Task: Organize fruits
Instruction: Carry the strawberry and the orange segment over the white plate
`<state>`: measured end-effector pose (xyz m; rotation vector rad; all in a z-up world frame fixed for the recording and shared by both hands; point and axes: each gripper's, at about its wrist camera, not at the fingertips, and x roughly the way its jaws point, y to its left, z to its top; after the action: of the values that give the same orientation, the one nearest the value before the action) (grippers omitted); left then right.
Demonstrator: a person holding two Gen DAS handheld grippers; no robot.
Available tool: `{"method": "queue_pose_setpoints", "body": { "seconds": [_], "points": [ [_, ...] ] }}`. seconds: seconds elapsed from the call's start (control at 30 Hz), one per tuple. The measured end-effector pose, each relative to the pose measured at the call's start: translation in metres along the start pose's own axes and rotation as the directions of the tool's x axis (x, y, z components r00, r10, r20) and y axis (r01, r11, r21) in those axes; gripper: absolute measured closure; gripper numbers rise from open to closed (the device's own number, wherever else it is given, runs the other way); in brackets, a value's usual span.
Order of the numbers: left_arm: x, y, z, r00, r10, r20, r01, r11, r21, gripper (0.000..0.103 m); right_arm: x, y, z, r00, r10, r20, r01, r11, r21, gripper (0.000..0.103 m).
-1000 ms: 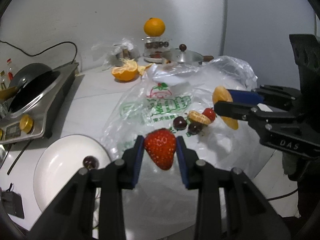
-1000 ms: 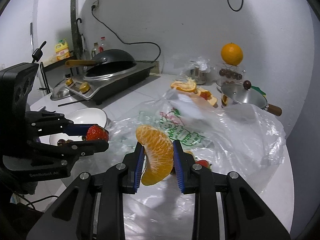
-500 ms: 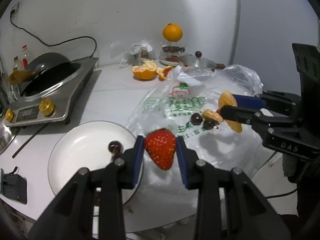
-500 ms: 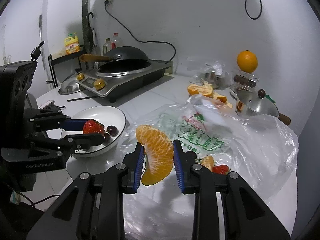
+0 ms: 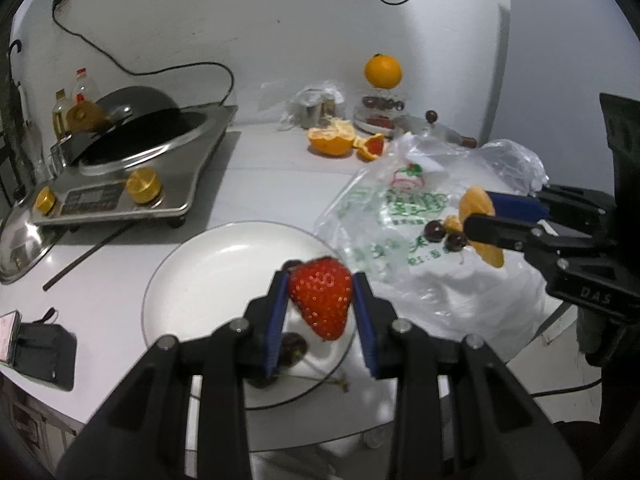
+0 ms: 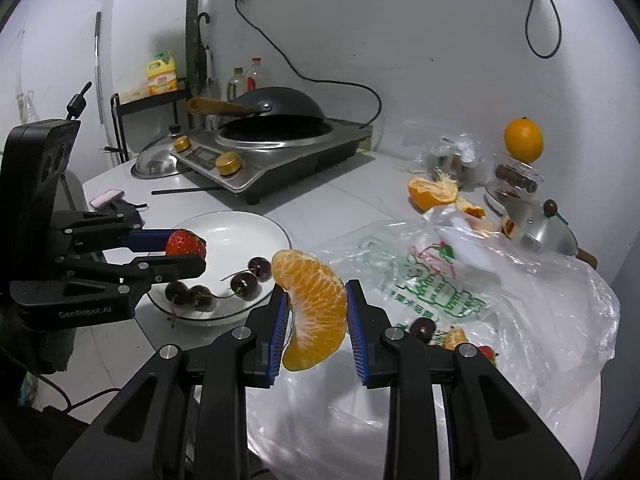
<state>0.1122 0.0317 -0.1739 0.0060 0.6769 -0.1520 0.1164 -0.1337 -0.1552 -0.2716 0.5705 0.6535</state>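
Observation:
My left gripper point(image 5: 320, 300) is shut on a red strawberry point(image 5: 321, 299), held above the near right part of a white plate point(image 5: 208, 272). Dark cherries point(image 6: 244, 285) lie on that plate point(image 6: 228, 236). In the right wrist view the left gripper point(image 6: 188, 249) hovers over the plate's left rim with the strawberry point(image 6: 185, 243). My right gripper point(image 6: 316, 312) is shut on a peeled orange piece point(image 6: 314, 308), above the clear plastic bag point(image 6: 460, 280) just right of the plate. More cherries point(image 5: 444, 236), an orange segment point(image 6: 456, 336) and a small strawberry lie on the bag.
An induction cooker with a black wok point(image 5: 132, 160) stands at the back left, a pot lid point(image 5: 20, 244) beside it. A torn-open orange point(image 5: 332, 142), a whole orange point(image 5: 382, 71) on a jar and a lidded pot point(image 6: 540, 228) sit at the back. A phone point(image 5: 8, 336) lies near the table's front left edge.
Both grippers have carried their fruit leftward. The strawberry has gone from above the bag to above the plate, and the orange piece has come closer to the plate's right rim.

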Motion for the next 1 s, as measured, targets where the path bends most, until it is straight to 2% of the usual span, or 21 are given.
{"method": "queue_pose_setpoints", "body": {
  "seconds": [0.37,0.5,1.0],
  "points": [
    [0.01,0.039,-0.009,0.999,0.029,-0.017,-0.03,0.998,-0.046,0.07,0.023,0.021,0.008,0.999,0.025,-0.034,-0.026,0.999,-0.03,0.073],
    [0.021,0.043,-0.012,0.997,0.075,-0.027,-0.075,0.997,-0.018,0.07,0.03,0.023,0.011,0.999,0.029,-0.046,-0.03,0.999,-0.038,0.073],
    [0.064,0.062,-0.018,0.994,0.035,-0.108,-0.043,0.997,-0.067,0.07,0.059,0.026,0.015,0.996,0.024,-0.092,-0.028,0.999,-0.045,0.073]
  ]
}}
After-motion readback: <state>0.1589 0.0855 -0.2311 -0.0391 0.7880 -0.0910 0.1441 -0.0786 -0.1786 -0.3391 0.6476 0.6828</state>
